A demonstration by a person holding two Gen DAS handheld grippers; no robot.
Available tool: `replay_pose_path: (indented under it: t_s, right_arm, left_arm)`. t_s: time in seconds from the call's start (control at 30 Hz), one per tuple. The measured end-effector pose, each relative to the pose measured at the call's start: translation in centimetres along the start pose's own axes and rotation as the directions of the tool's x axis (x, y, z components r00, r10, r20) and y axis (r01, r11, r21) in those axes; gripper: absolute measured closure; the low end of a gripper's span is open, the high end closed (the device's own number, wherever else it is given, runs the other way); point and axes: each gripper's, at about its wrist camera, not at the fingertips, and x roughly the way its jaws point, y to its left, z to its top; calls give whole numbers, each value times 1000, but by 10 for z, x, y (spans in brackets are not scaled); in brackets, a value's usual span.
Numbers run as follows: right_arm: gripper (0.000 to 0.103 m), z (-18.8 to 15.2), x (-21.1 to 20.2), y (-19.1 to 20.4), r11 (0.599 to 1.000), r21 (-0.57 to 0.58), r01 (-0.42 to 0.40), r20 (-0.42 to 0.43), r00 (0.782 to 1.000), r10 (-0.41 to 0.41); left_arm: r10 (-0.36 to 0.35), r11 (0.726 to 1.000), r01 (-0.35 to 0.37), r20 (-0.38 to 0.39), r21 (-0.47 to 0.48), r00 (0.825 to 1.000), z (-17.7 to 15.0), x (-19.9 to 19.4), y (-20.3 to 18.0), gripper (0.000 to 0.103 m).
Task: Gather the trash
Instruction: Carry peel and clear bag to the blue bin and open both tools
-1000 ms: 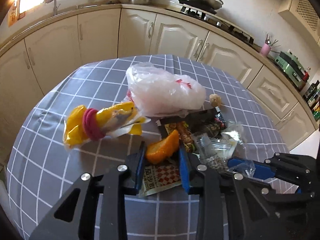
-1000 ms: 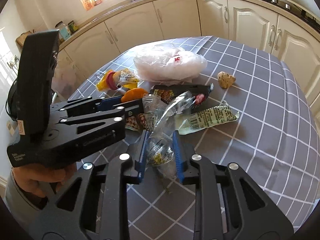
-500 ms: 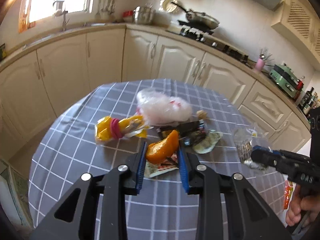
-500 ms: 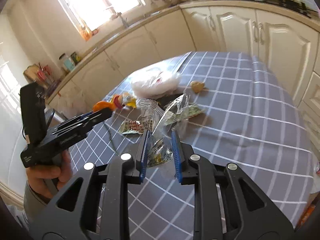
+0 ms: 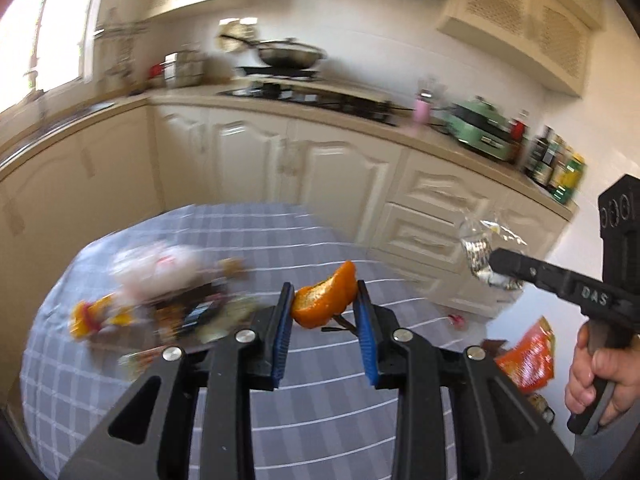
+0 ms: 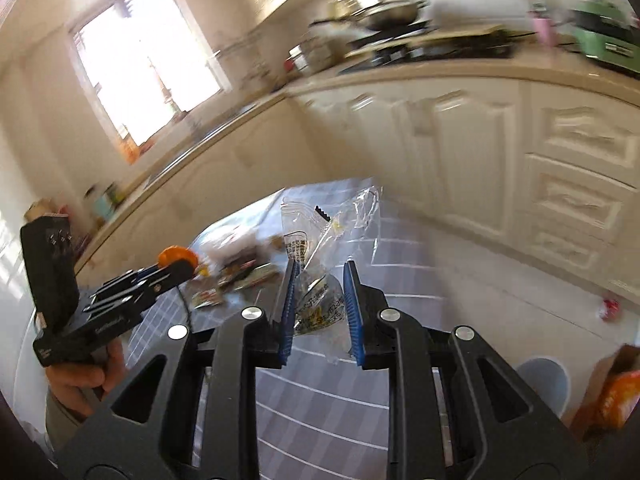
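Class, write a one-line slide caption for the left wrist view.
Left claw grips an orange peel above the checked table, while the right claw carries a clear wrapper.

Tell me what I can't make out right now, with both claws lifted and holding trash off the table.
- Trash pile, left wrist view: motion blur smears the wrappers; no labels readable.
- Clear wrapper, right wrist view: its lower part hides behind the right claw.
- Orange bag, right wrist view: cut off by the lens edge.
- Orange peel in the left claw: its lower end is hidden between the fingers.
- Bin: not identifiable.
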Motion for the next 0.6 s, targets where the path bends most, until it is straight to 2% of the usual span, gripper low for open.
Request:
replay_pose_path:
  t_s: [0.1,0.3,0.4,0.6]
  right_arm:
    - [80,-1,-36,-44,995,62,73,44,996,-76]
    - [80,-25,-98,-135,955,204,218,77,968,-237]
    - [80,-39,-113,-168,929,262,261,64,956,-287]
    - [80,-80,-114,-231,875,365,318,-32,944,-330]
  left_arm:
    - [-61,996,61,-5,62,998,6,11,-44,74]
    - [-177,963,184,-51,195,983,8,48,-141,74]
    - [-228,933,247,-102,260,968,0,73,-193,74]
    - [-232,891,308,-247,333,941,-33,139,-261,74]
